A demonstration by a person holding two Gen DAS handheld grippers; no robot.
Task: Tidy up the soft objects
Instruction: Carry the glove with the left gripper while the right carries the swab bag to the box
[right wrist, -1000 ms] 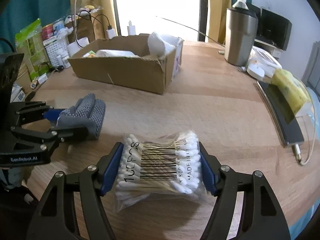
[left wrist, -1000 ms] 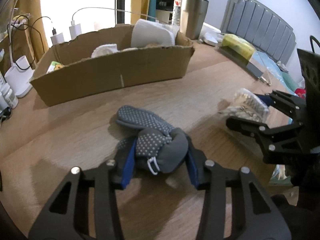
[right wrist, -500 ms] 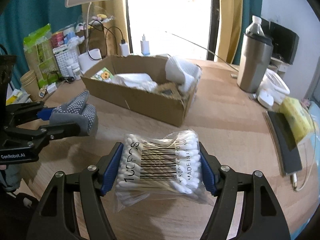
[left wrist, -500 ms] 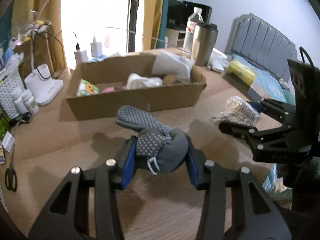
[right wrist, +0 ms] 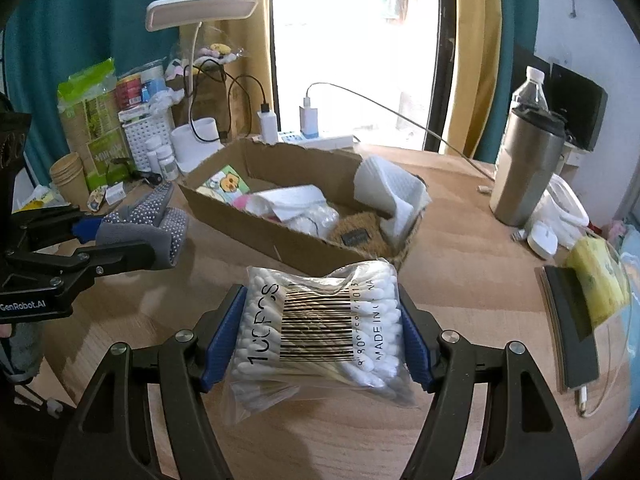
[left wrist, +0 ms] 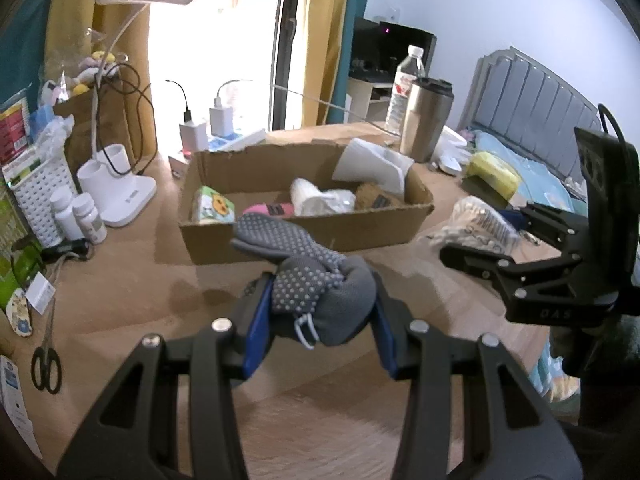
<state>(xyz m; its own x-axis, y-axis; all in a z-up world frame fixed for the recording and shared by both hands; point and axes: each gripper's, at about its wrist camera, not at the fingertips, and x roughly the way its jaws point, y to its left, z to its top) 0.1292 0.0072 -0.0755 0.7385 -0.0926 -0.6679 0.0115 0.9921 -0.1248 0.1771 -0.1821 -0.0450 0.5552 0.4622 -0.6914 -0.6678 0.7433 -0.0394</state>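
Note:
My left gripper (left wrist: 318, 308) is shut on a grey dotted glove (left wrist: 308, 276) and holds it above the wooden table, in front of the cardboard box (left wrist: 304, 236). The glove also shows in the right wrist view (right wrist: 156, 224). My right gripper (right wrist: 320, 320) is shut on a clear bag of cotton swabs (right wrist: 320, 324), held above the table near the box's front corner (right wrist: 304, 256). The bag shows at the right of the left wrist view (left wrist: 476, 224). The box holds a white towel (right wrist: 388, 192), a tissue pack, a pink item and a brown item.
A steel tumbler (right wrist: 524, 172) and a water bottle (left wrist: 404, 88) stand behind the box on the right. A desk lamp (right wrist: 200, 12), chargers, pill bottles (left wrist: 76, 216) and a white basket crowd the left. Scissors (left wrist: 46, 364) lie at the left edge. A phone and yellow sponge (right wrist: 592, 284) lie at the right.
Both grippers have risen from the table with their objects held. The box's inside now shows from above, and both views look down into it.

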